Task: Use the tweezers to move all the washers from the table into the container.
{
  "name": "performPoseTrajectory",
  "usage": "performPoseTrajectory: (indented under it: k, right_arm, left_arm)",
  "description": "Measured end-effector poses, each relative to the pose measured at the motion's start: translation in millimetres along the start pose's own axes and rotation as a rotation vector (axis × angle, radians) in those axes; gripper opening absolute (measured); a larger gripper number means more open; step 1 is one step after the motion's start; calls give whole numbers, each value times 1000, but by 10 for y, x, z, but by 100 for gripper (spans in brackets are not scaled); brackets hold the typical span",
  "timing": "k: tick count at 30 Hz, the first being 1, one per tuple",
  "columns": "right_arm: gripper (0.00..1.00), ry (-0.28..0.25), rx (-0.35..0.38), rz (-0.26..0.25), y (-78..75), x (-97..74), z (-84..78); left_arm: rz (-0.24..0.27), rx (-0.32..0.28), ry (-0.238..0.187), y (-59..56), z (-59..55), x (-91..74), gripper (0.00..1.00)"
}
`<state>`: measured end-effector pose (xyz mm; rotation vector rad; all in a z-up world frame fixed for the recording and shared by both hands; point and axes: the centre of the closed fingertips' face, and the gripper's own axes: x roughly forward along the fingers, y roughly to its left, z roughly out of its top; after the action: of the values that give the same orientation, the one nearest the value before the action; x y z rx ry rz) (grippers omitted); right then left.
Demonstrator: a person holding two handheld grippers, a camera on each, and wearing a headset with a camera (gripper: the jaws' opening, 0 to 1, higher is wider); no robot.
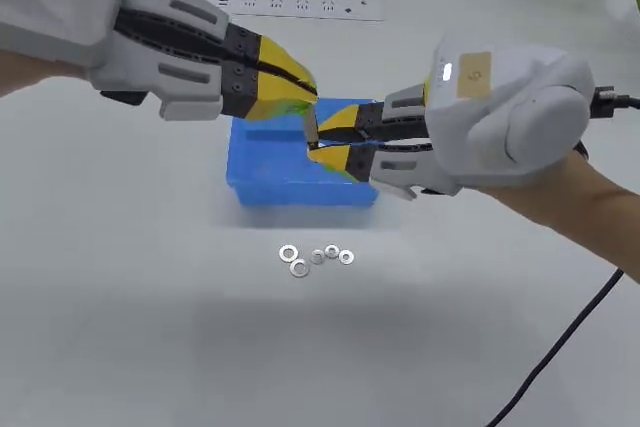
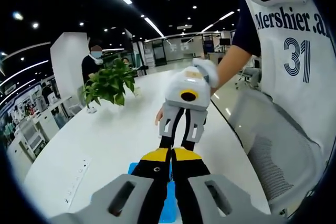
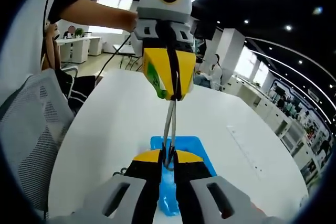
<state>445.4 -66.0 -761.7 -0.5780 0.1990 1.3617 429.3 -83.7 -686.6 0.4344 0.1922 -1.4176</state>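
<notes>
A: Working on which step?

B: Sorting out the grip on the tweezers [image 3: 170,121], judging by the pose — no pickup yet. Held in the air above the container [image 1: 270,172], between the two tools.

A: Held how?

B: Pinched at both ends. Left tongs [image 1: 305,87] pressed together on one end, reaching in from the left. Right tongs [image 1: 312,142] closed on the other end, reaching in from the right. Clearest in the right gripper view.

A: And the washers [image 1: 318,256]?

B: Lying on the counter [image 1: 120,297], five by my count. Loosely clustered just on the near side of the container, some touching. None seen inside it.

A: Calls for what next?

B: Probably settling the tweezers in one pair of tongs, placed for squeezing the tips shut, then letting go with the other pair. After that, lowering toward the near cluster and nipping a single washer by its rim.

A: Worth watching anything?

B: Thin, flat, shiny — likely to slide on the counter rather than lift. Better to start with an outer one, to avoid nudging the neighbours.
</notes>
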Motion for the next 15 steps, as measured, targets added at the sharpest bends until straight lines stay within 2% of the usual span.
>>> performPoseTrajectory:
  k: [5,11,15]
  right_arm:
    - [9,-26,44,36,-102,91,-54]
    - [9,-14,54,76,-173,238,-193]
    - [9,-13,67,101,-209,289,-271]
  left_arm:
    - [7,-12,-9,140,-82,15,5]
    - [1,-43,0,271,-282,75,5]
    - [-6,-52,1,337,-369,120,5]
